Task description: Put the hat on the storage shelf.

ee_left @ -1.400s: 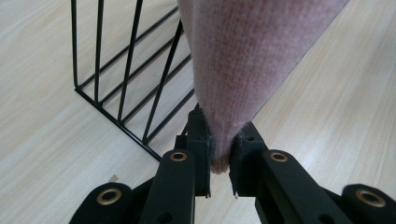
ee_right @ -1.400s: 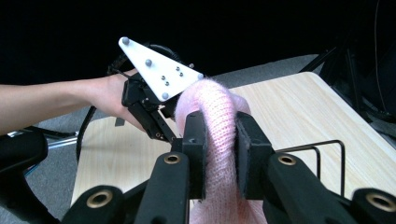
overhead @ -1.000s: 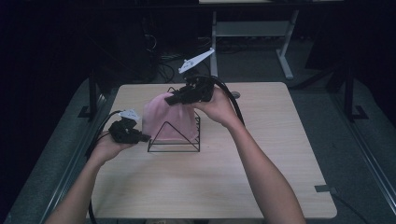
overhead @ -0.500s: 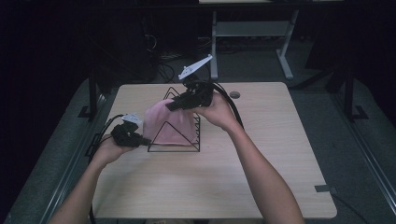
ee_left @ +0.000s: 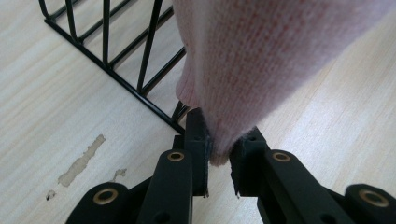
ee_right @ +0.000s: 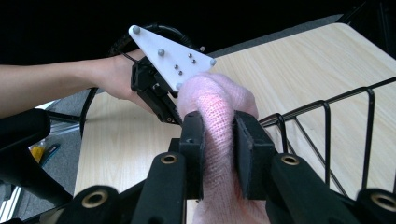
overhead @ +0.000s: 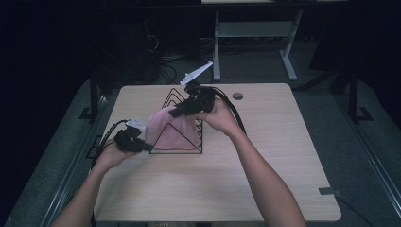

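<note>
Left gripper (ee_left: pixel 218 161): jaws nearly closed, a corner of the pink knitted cloth (overhead: pixel 171 128) pinched between the pads. In the high view the left gripper (overhead: pixel 142 144) is seen low, just beside the front left corner of the black wire triangular rack (overhead: pixel 185 124).

Right gripper (ee_right: pixel 219 140): jaws clamped on a bunched fold of the same cloth. In the high view the right gripper (overhead: pixel 176 112) is held above the rack's ridge.

Cloth position: stretched between the two grippers and draped over the rack's front left slope, upper edge at the ridge, lower corner close to the light wooden bench (overhead: pixel 265 179). Touching the bench or not: cannot be told.

Judged step: cloth being laid over the rack, partly done.

Risks:
- The left grip is on a thin corner only; if tension is added, the corner could be pulled out of the pads.
- Loose knit could be snagged on a wire end or upright if dragged sideways.
- The rack looks light and unfixed; it could be tipped or slid by a downward or lateral pull through the cloth.
- If released unevenly, the cloth could slide off one slope onto the bench.

Counts: two grippers, one cloth, one rack, one bench. One small dark round disc (overhead: pixel 238 96) is set near the bench's far edge.
</note>
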`<action>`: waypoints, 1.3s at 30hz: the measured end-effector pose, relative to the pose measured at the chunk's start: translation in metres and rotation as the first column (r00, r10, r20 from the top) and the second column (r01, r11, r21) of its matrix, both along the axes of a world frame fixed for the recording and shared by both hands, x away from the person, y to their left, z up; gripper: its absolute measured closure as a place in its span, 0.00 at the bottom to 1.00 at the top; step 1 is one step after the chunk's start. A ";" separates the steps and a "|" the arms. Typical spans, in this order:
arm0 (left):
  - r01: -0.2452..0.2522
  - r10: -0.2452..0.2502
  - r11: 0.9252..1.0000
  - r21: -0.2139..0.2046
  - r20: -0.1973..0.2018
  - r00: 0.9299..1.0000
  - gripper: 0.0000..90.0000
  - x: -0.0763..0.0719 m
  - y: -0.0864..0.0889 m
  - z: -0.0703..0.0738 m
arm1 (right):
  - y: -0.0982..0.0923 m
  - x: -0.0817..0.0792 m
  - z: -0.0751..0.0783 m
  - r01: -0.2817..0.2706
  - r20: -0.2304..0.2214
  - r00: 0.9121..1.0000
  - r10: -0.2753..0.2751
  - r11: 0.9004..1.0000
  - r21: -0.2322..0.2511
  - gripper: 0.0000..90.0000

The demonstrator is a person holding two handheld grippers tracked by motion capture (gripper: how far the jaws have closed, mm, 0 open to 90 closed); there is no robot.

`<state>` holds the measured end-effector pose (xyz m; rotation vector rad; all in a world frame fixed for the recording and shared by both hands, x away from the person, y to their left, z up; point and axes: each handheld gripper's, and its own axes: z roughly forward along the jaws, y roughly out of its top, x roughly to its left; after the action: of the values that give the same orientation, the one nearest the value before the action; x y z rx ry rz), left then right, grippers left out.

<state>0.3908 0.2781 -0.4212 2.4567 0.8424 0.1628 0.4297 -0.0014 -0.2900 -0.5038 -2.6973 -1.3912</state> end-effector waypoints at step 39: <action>0.001 0.001 0.999 -0.034 0.058 0.998 0.97 -0.005 0.004 0.017 | 0.003 -0.005 -0.013 0.008 0.006 1.000 -0.008 1.000 0.016 0.64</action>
<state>0.3859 0.2818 -0.4041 2.4081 0.8137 0.2171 0.4244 0.0020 -0.3026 -0.5105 -2.6901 -1.4175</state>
